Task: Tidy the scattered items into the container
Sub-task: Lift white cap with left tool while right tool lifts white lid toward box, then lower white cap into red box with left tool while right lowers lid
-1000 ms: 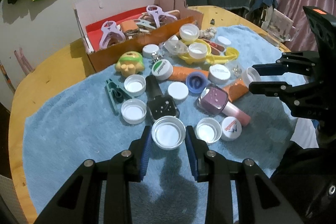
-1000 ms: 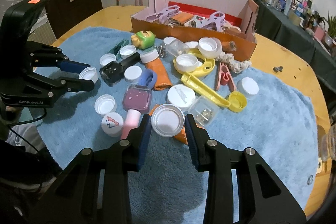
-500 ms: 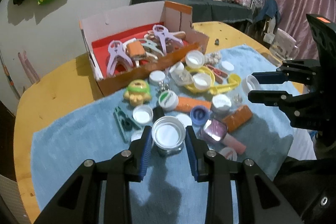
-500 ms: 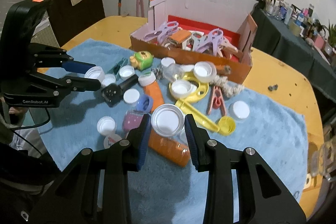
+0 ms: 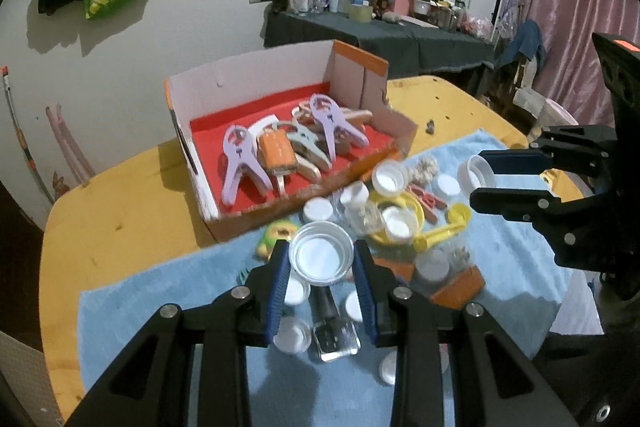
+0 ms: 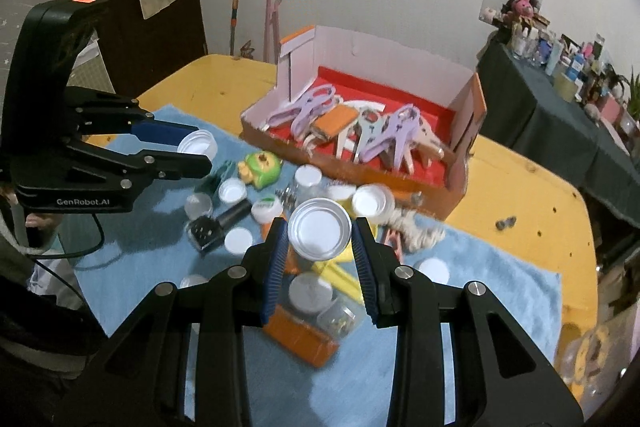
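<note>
Two round white caps, open side up: one was clamped in the left gripper, the other in the right gripper. Both hung tilted down above the blue towel, w/ the cardboard box just beyond.

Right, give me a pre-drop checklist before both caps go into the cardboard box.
1. Left tongs shut on the left cap: ok.
2. Right tongs shut on the right cap: ok.
3. Both caps lifted clear of the blue towel: ok.
4. Either cap over the cardboard box: not ok, both are short of its near wall.
5. Free red floor in the box beside the purple clamps: ok.
6. Tongs apart from each other: ok.
</note>
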A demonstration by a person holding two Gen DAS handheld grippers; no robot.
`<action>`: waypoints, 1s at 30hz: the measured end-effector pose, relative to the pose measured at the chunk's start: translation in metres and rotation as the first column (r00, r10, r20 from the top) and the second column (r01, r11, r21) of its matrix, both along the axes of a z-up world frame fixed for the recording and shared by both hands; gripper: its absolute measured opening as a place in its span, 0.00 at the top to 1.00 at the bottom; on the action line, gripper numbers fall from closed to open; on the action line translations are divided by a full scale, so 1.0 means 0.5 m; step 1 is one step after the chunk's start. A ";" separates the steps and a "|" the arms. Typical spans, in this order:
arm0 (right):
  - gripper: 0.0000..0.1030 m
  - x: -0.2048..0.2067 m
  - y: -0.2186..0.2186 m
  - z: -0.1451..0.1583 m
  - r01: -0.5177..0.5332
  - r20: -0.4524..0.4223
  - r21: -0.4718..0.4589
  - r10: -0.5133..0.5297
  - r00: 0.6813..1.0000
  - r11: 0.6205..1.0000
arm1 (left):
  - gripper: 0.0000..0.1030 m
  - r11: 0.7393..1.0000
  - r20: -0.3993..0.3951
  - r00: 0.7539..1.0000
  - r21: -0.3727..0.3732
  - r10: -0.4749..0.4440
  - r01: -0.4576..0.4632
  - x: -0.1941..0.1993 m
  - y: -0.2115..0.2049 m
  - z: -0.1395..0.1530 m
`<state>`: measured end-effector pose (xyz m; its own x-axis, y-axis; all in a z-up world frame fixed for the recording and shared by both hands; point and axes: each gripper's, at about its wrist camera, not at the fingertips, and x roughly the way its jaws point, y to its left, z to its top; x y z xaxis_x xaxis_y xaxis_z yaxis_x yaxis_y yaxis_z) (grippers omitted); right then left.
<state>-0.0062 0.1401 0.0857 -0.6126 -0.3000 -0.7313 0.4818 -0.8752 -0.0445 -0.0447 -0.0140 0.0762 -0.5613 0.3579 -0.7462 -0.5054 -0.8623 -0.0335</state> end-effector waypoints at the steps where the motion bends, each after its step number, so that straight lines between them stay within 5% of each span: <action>1: 0.70 -0.007 0.001 0.004 -0.006 0.001 -0.008 0.006 1.000 1.000 | 0.67 1.000 -0.002 1.000 0.004 0.005 -0.005 -0.006 0.001 0.004; 18: 0.70 -0.176 -0.014 0.049 -0.029 -0.012 -0.031 0.029 1.000 0.999 | 0.67 0.993 -0.041 0.993 0.045 0.111 -0.109 -0.144 0.040 0.044; 30: 0.70 -0.323 -0.025 -0.002 -0.005 0.079 -0.054 0.009 0.997 0.999 | 0.67 0.980 0.014 0.981 0.044 0.195 -0.195 -0.257 0.055 -0.003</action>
<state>-0.1676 0.1274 0.0847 -0.5511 -0.3442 -0.7602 0.4881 -0.8718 0.0408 -0.1730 0.0134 0.0745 -0.6166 0.2751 -0.7377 -0.3269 -0.9418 -0.0781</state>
